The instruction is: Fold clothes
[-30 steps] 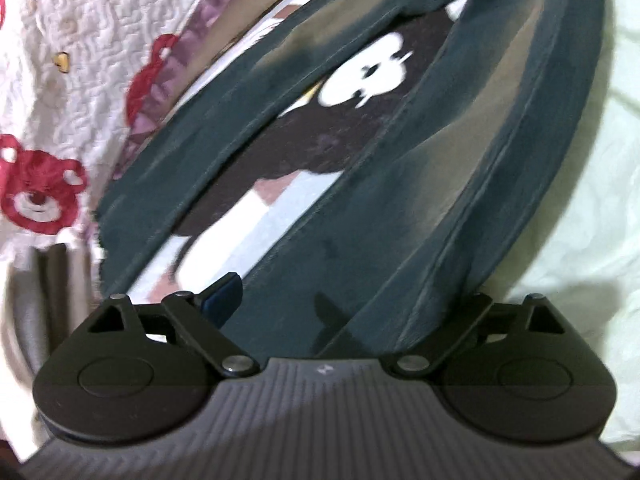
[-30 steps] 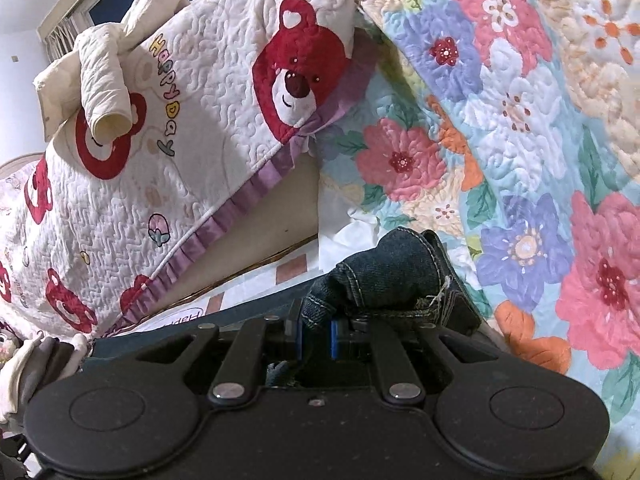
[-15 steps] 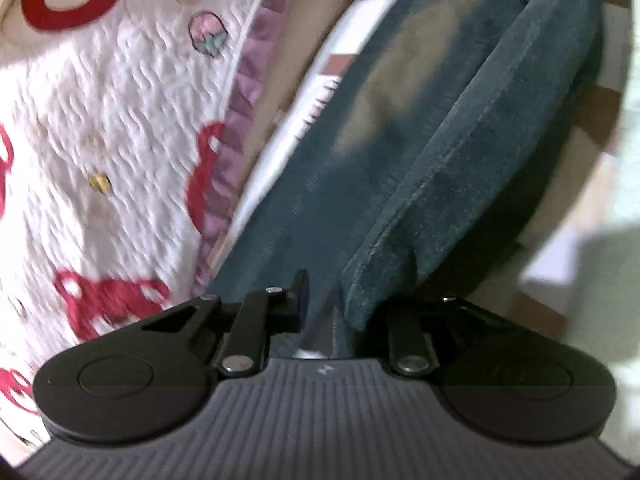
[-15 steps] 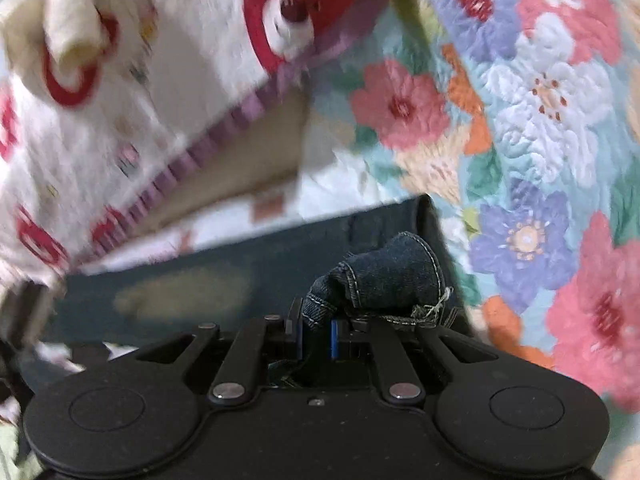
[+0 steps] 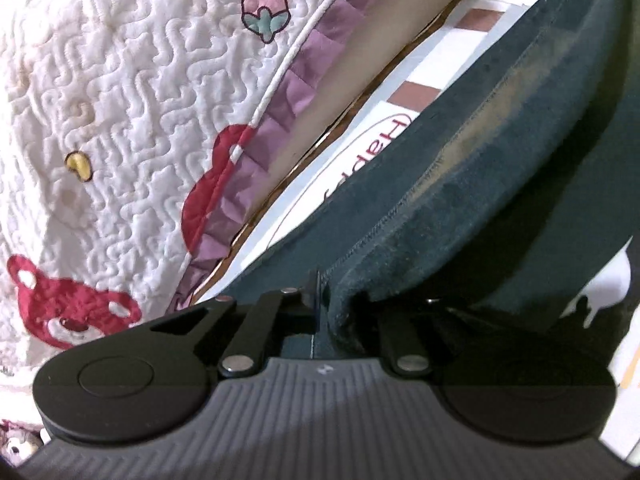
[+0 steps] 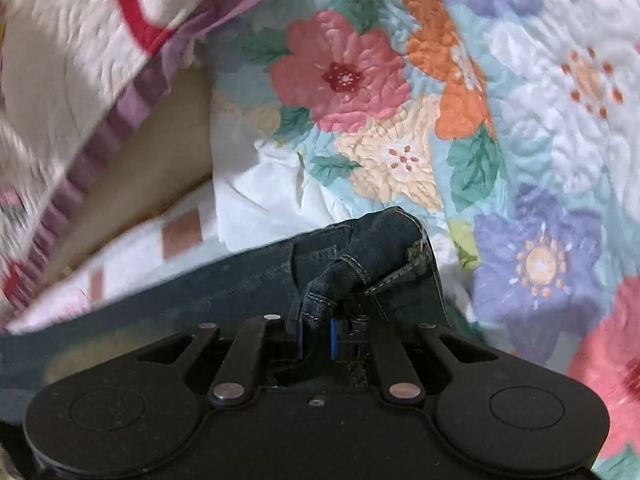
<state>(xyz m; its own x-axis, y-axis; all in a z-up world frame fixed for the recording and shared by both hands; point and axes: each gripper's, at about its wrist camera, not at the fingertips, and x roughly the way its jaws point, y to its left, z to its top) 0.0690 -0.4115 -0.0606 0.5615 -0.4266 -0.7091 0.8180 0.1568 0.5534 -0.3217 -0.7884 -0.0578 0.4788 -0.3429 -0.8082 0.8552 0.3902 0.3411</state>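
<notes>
Jeans [image 5: 472,184] of dark denim stretch between both claws over a bed. Left claw [image 5: 324,300] is closed tight on a seamed edge of the denim, the cloth running up and away to the right from its fingers, folded along a faded seam. Right claw [image 6: 316,332] is pinched shut on a bunched hem end of the jeans [image 6: 360,256], which bulges up just above the blue pads [image 6: 333,338]. Beneath the denim lies a white sheet [image 5: 360,152] with brown squares and red lettering. A white quilt [image 5: 120,120] with red bears and a purple ruffled border lies to the left; a floral quilt [image 6: 500,120] fills the right of the right wrist view, partly blurred.
</notes>
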